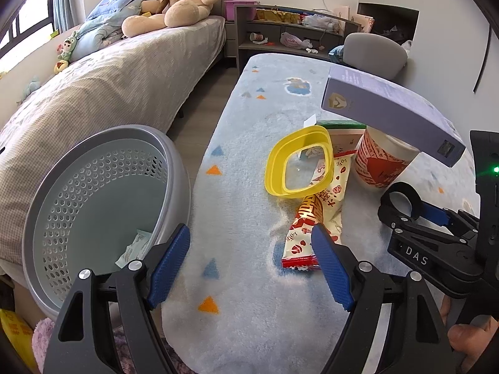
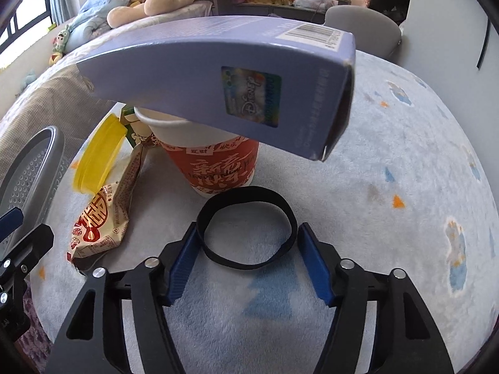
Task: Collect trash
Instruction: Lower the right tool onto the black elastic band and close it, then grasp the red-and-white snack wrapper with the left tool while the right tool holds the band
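On the pale blue rug, my left gripper [image 1: 250,230] hangs open above a red-and-white snack wrapper [image 1: 324,196], its right pad over the wrapper's near end. Beyond the wrapper are a yellow plastic ring [image 1: 274,162] and a red paper cup [image 1: 380,162] with a purple box [image 1: 383,109] lying across its top. A grey perforated basket [image 1: 181,171] stands to the left with a paper scrap [image 1: 135,246] inside. My right gripper [image 2: 248,228] is open around a black band [image 2: 249,191]. The band stands round on the rug just before the cup [image 2: 218,168], with the pads close at its sides.
A bed [image 1: 109,93] with a teddy bear [image 1: 177,3] runs along the left, with wood floor between it and the rug. A grey chair [image 1: 374,53] and cluttered shelves [image 1: 280,28] stand at the far end. A green-and-white carton [image 1: 340,127] lies behind the yellow ring.
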